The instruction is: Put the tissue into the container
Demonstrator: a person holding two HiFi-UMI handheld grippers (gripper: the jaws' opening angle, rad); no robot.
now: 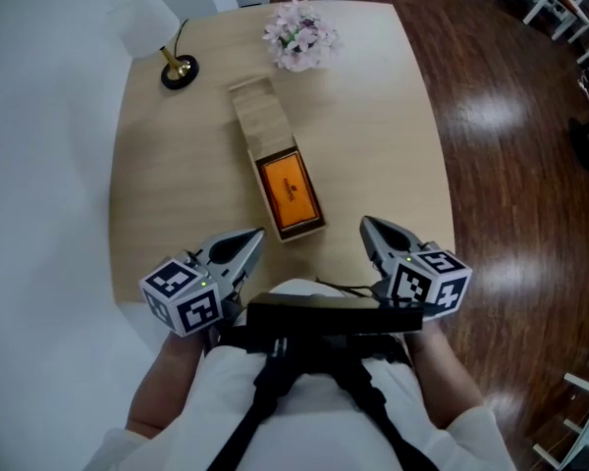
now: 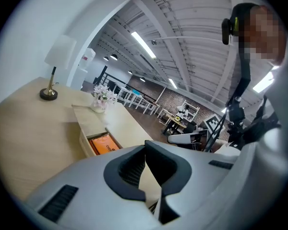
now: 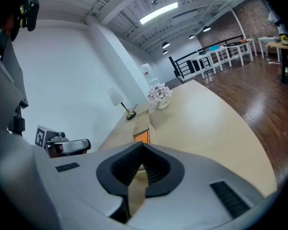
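A long wooden container (image 1: 259, 116) lies lengthwise in the middle of the table, its sliding lid pushed toward the far end. In its open near half rests an orange tissue pack (image 1: 288, 192), also seen as the orange pack (image 2: 104, 143) in the left gripper view and as an orange patch (image 3: 141, 136) in the right gripper view. My left gripper (image 1: 258, 234) hovers just left of the box's near end, jaws shut on nothing. To the right of that end is my right gripper (image 1: 366, 224), also shut and empty. Both point toward the box.
A white lamp (image 1: 149, 20) with a brass base (image 1: 180, 71) stands at the far left corner of the table (image 1: 373, 126). A small vase of pale flowers (image 1: 299, 35) sits beyond the container. Dark wooden floor (image 1: 501, 116) lies to the right.
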